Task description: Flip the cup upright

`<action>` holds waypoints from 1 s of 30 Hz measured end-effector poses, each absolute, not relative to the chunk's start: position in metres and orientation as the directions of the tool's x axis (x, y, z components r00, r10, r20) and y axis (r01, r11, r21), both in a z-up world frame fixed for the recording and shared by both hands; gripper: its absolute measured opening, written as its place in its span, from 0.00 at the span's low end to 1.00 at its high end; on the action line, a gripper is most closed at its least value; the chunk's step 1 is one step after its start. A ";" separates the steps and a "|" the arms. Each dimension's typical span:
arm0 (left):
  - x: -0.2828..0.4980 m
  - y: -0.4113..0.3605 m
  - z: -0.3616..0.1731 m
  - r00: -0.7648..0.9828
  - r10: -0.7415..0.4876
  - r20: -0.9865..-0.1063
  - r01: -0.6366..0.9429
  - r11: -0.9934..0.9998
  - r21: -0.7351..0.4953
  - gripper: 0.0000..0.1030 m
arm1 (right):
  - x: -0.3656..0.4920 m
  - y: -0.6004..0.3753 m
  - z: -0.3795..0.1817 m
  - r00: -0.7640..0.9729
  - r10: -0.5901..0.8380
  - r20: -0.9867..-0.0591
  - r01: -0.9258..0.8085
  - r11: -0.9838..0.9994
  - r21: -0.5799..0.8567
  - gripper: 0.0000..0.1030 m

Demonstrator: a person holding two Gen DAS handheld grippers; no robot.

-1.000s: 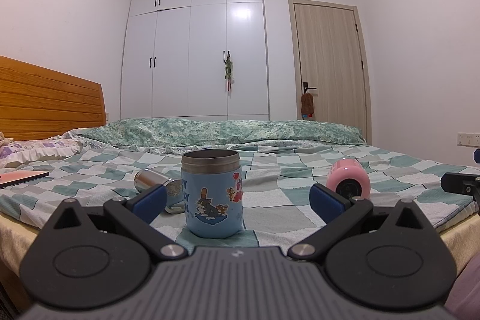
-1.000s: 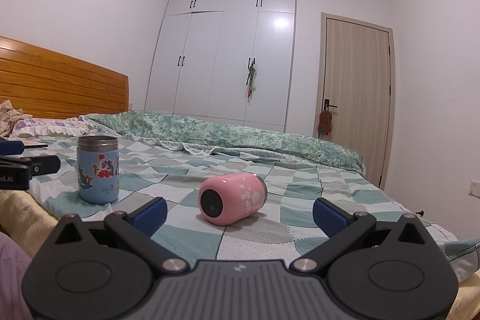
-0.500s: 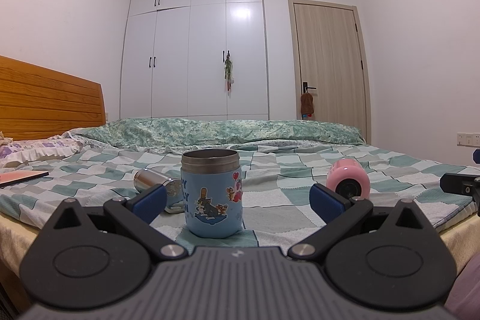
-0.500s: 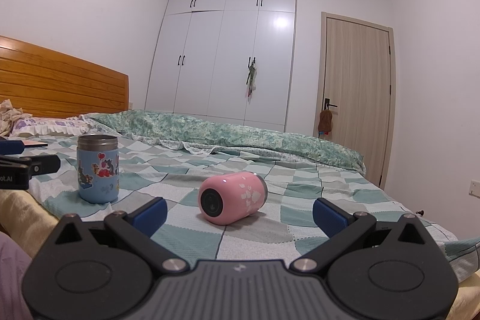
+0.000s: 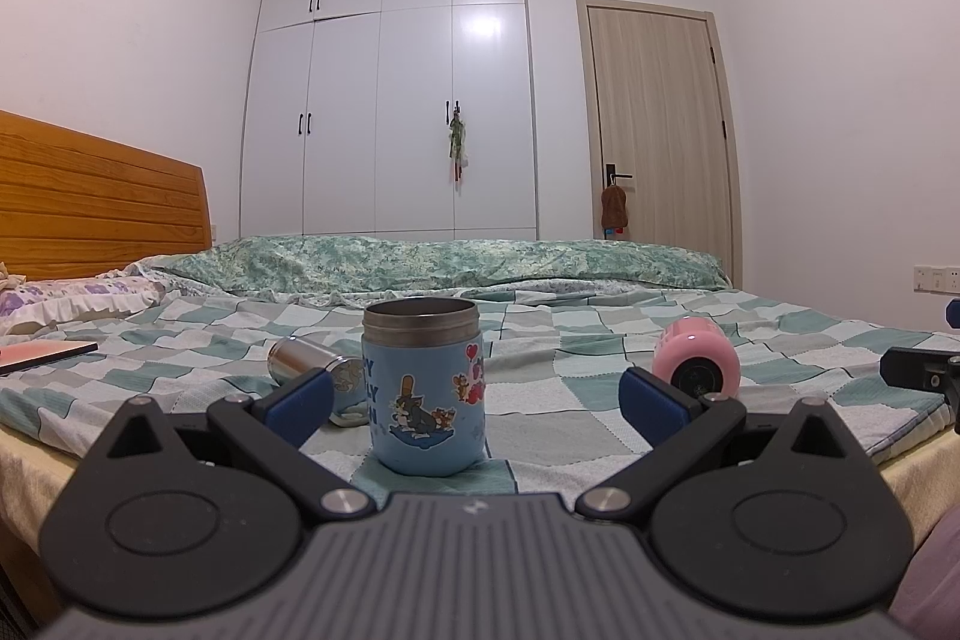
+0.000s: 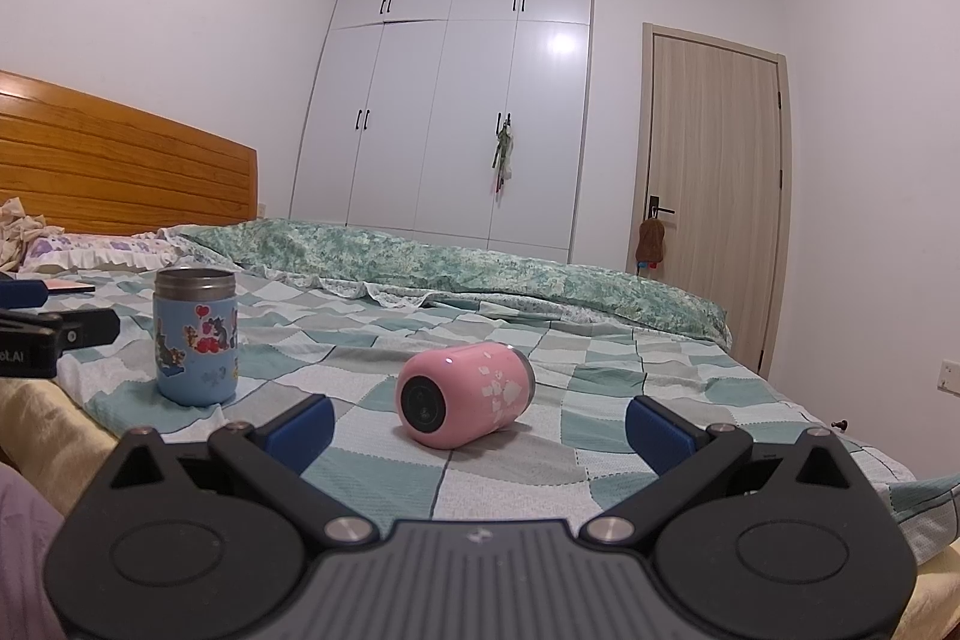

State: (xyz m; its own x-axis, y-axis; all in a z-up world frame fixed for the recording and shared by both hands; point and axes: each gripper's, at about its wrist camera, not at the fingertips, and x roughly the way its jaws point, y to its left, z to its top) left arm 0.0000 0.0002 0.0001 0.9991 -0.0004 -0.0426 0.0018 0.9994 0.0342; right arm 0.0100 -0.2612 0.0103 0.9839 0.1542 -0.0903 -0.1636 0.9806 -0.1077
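Near the left edge of the bed (image 5: 600, 436) the silver cup (image 5: 300, 367) is lying, the blue cup (image 5: 423, 388) is standing upright, and toward the right edge the pink cup (image 6: 465, 394) is lying on its side. Nothing is changing since a second ago: left gripper (image 5: 477, 394) and right gripper (image 6: 477, 424) are still waiting, jaws spread, empty, so flipping is not starting yet.
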 end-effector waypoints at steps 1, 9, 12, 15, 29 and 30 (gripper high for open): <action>0.000 0.000 0.000 0.999 -0.001 -0.043 0.002 0.999 0.034 1.00 | 0.010 -0.261 0.010 0.984 0.154 -0.091 -0.164 0.981 -0.108 1.00; -0.001 0.000 0.000 0.999 -0.009 -0.041 0.010 0.999 0.031 1.00 | 0.012 -0.260 0.012 0.983 0.155 -0.102 -0.165 0.981 -0.106 1.00; 0.002 0.000 -0.002 0.999 -0.012 -0.038 0.013 0.999 0.035 1.00 | 0.012 -0.259 0.009 0.980 0.163 -0.115 -0.176 0.978 -0.113 1.00; -0.001 0.001 0.000 0.999 -0.015 -0.041 0.016 0.999 0.039 1.00 | 0.014 -0.257 0.009 0.977 0.172 -0.127 -0.187 0.975 -0.117 1.00; 0.044 -0.022 0.020 0.976 -0.182 -0.120 0.194 0.975 0.106 1.00 | 0.047 -0.278 0.024 0.967 0.173 -0.187 -0.190 0.979 -0.076 1.00; 0.050 -0.026 0.023 0.973 -0.193 -0.123 0.207 0.972 0.115 1.00 | 0.053 -0.280 0.026 0.966 0.170 -0.193 -0.188 0.979 -0.080 1.00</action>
State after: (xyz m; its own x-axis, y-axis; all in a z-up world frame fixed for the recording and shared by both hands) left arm 0.0501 -0.0263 0.0231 0.9735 -0.1933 -0.1226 0.2073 0.9715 0.1147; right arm 0.0526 -0.2801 0.0257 0.9664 0.1700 -0.1926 -0.1881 0.9789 -0.0798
